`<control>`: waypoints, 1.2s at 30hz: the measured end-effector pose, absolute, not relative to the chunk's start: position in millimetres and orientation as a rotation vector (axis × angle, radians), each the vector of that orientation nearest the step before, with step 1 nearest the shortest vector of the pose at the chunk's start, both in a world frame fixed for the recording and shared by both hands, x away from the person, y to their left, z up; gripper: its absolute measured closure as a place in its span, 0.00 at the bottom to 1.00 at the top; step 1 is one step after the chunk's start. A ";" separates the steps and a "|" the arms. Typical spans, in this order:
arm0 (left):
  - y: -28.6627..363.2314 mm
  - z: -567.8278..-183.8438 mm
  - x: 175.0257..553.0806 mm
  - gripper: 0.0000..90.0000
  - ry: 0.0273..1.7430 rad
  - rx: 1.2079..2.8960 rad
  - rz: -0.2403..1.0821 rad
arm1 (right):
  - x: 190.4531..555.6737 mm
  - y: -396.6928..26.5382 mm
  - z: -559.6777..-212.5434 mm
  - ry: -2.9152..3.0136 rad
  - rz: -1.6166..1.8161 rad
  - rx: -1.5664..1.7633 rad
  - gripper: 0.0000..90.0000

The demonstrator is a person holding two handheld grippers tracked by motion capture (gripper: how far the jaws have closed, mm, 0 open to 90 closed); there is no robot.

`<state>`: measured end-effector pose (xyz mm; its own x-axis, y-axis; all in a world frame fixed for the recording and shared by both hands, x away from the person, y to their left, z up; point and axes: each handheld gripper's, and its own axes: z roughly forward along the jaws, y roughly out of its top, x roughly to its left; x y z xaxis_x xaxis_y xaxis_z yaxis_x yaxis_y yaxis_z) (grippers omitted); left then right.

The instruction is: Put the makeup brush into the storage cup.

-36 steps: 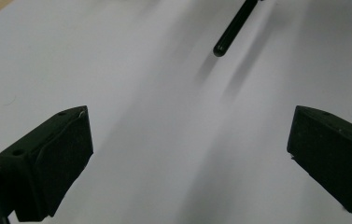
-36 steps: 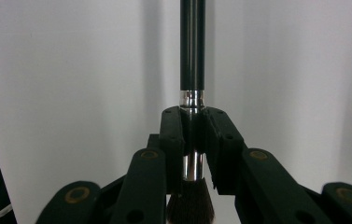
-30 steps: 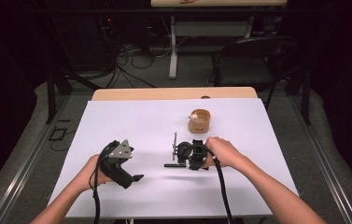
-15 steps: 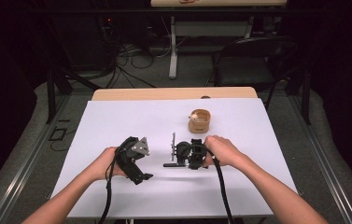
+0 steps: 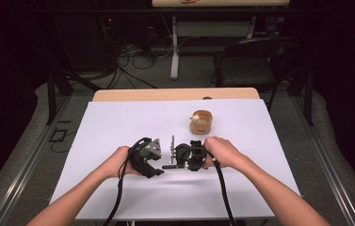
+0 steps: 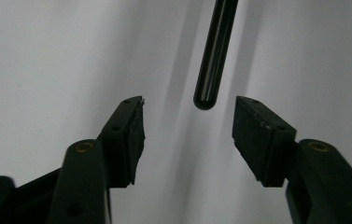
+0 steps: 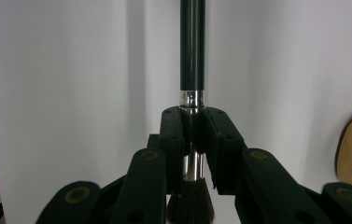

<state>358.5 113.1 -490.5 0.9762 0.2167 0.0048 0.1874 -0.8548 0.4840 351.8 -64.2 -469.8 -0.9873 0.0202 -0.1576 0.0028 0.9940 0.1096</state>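
**Brush clamped at ferrule, free end unheld**

While the right gripper (image 7: 193, 126) pinches the black-handled brush with silver metal ferrule and dark bristles (image 7: 192, 56) at that ferrule, jaws pressed on it, the handle runs straight out over the white table (image 5: 118, 127). The left gripper (image 6: 188, 135) faces the handle's rounded tip; its jaws have just been closing yet stand apart on either side, pads not touching it. In the high view both grippers sit near the table's front middle, just beside each other. A tan wooden cup-like container (image 5: 201, 121) stands beyond the right gripper.
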 end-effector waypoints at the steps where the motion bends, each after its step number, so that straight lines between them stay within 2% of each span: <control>1: 111.7 -491.2 358.9 0.58 0.276 2.623 0.076 | 351.1 -63.5 -469.1 2.970 0.160 0.008 0.87; 2: 110.6 -491.9 358.7 0.58 0.279 2.616 0.072 | 351.1 -63.5 -469.1 2.970 0.160 0.008 0.87; 9: 104.0 -496.6 359.6 0.79 0.252 2.604 0.008 | 350.1 -62.7 -467.6 2.960 0.166 -0.001 0.87; 14: 104.3 -499.3 360.0 0.85 0.251 2.602 -0.008 | 349.4 -62.2 -468.0 2.959 0.163 -0.017 0.87; 21: 107.6 -504.1 357.4 0.87 0.233 2.578 -0.008 | 349.5 -62.4 -469.1 2.962 0.172 -0.037 0.86; 26: 107.9 -505.1 354.6 0.88 0.225 2.569 -0.018 | 354.2 -66.6 -470.4 2.971 0.226 -0.022 0.82; 29: 108.7 -506.6 352.4 0.88 0.222 2.568 -0.020 | 356.7 -68.4 -469.6 2.970 0.248 0.019 0.66; 31: 109.9 -507.6 351.5 0.88 0.222 2.566 -0.023 | 359.0 -73.4 -467.8 2.970 0.287 0.087 0.42; 32: 110.6 -508.4 351.0 0.88 0.225 2.556 -0.021 | 359.0 -73.4 -467.8 2.970 0.287 0.087 0.42; 33: 111.2 -508.8 350.4 0.88 0.228 2.550 -0.018 | 359.2 -75.5 -467.1 2.966 0.305 0.110 0.33; 36: 113.1 -509.1 350.1 0.88 0.228 2.540 -0.023 | 360.4 -82.3 -464.8 2.968 0.385 0.193 0.20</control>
